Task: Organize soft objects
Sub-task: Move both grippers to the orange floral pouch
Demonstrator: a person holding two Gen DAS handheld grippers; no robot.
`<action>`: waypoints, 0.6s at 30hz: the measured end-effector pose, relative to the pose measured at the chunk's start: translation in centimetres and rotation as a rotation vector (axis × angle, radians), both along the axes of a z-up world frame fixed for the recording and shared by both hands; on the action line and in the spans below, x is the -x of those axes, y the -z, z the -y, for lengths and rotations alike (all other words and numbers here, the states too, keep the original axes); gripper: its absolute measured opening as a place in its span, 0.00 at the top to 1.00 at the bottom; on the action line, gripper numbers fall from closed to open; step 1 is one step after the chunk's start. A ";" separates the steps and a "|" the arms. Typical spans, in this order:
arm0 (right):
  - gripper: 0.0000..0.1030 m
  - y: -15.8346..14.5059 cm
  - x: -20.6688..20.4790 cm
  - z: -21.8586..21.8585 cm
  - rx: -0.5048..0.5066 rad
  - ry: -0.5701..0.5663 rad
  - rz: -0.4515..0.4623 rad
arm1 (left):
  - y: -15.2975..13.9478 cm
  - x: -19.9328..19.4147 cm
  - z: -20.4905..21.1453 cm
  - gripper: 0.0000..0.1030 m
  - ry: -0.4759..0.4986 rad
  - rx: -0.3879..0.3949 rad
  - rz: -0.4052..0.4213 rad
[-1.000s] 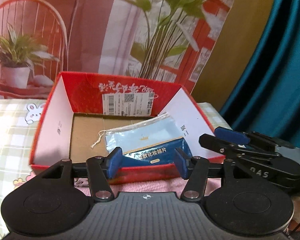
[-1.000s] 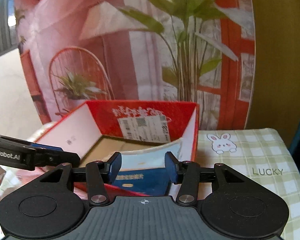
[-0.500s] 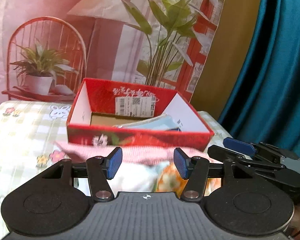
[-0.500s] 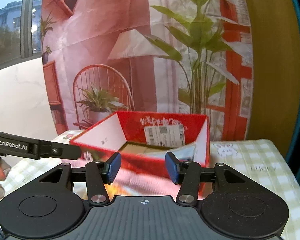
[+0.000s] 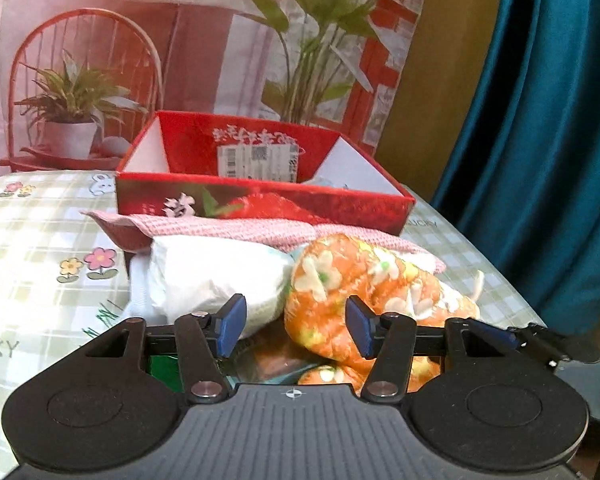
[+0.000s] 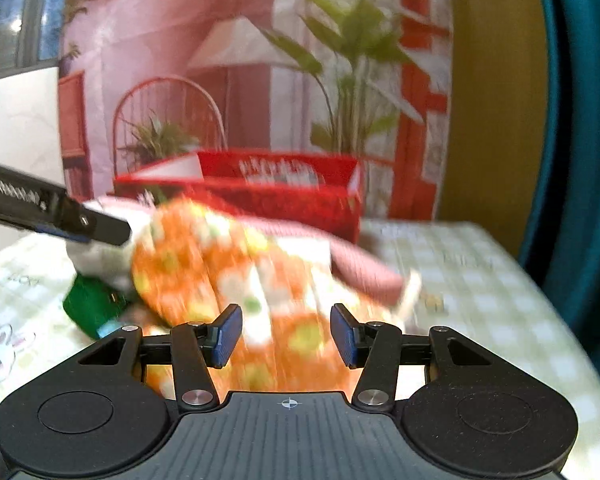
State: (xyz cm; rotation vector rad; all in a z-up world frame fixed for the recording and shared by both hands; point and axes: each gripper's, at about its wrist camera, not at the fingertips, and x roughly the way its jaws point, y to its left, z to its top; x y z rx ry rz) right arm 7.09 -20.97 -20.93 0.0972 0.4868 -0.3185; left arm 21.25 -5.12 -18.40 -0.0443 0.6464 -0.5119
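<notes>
On my left wrist view, the checked tablecloth (image 5: pixel 28 216) carries printed letters: "CKY" at the left edge, cut off by the frame, and a faint "UCKY" beside the red box (image 5: pixel 260 204). The box's front wall shows one large white Chinese character I can't read with certainty. A white shipping label (image 5: pixel 256 160) on its inner back wall has barcodes and a QR code, too small to read. My right view is too blurred for any text.
</notes>
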 end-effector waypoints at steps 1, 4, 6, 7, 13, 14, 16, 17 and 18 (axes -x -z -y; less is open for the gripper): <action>0.56 0.5 0.1 0.3 -0.018 0.011 -0.011 | 0.1 0.0 0.2 0.48 0.008 -0.002 -0.001; 0.56 1.4 0.1 1.0 -0.073 0.029 -0.023 | 0.5 -0.3 1.0 0.48 0.021 -0.023 0.011; 0.56 1.7 0.0 1.0 -0.077 0.026 -0.027 | 0.7 -0.6 1.5 0.48 0.029 -0.039 0.016; 0.56 1.8 0.0 0.9 -0.078 0.023 -0.030 | 0.8 -0.9 1.9 0.48 0.032 -0.048 0.020; 0.56 2.5 -0.1 1.2 -0.107 0.028 -0.048 | 1.2 -2.2 3.3 0.47 0.069 -0.067 0.026; 0.56 2.6 -0.2 1.2 -0.111 0.029 -0.051 | 1.3 -2.2 3.4 0.47 0.077 -0.066 0.022; 0.56 2.8 -0.2 1.3 -0.117 0.030 -0.056 | 1.6 -2.1 3.8 0.50 0.089 -0.072 0.015; 0.56 2.9 -0.3 1.3 -0.119 0.030 -0.059 | 1.6 -2.0 4.0 0.61 0.102 -0.072 0.013; 0.55 2.9 -0.4 1.3 -0.120 0.028 -0.061 | 1.6 -1.7 4.0 0.79 0.106 -0.081 0.016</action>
